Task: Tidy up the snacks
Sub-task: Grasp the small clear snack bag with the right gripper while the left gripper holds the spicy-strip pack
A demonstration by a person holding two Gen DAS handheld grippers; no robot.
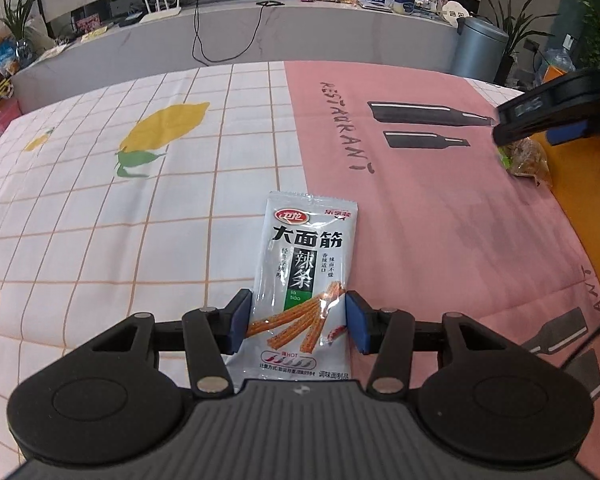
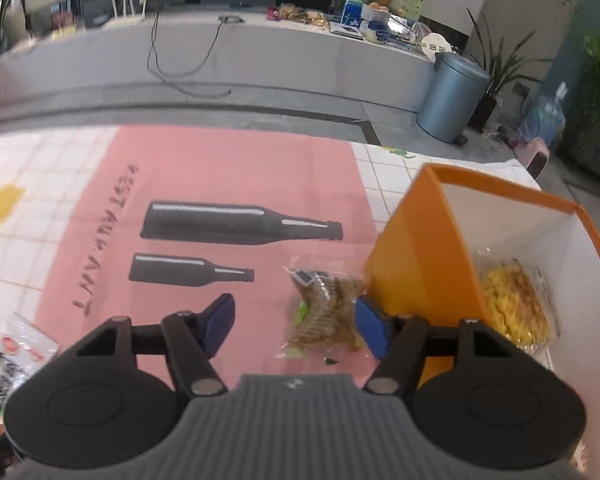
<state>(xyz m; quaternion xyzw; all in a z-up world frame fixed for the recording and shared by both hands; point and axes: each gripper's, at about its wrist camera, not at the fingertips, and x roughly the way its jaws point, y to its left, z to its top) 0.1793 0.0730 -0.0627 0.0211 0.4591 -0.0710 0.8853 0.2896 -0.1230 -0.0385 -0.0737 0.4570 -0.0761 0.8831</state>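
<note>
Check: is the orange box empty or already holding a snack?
Not empty. The orange box is open-topped, and a clear packet of yellow snack lies inside against its white interior.

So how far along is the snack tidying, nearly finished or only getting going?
Roughly a third through, by what shows. Done: one yellow snack pack already lies inside the orange box. In hand: the left gripper is clamped on the silver spicy-strip packet. Left: the brown snack bag lies on the pink cloth beside the box, between the right gripper's open jaws, not gripped yet.
</note>
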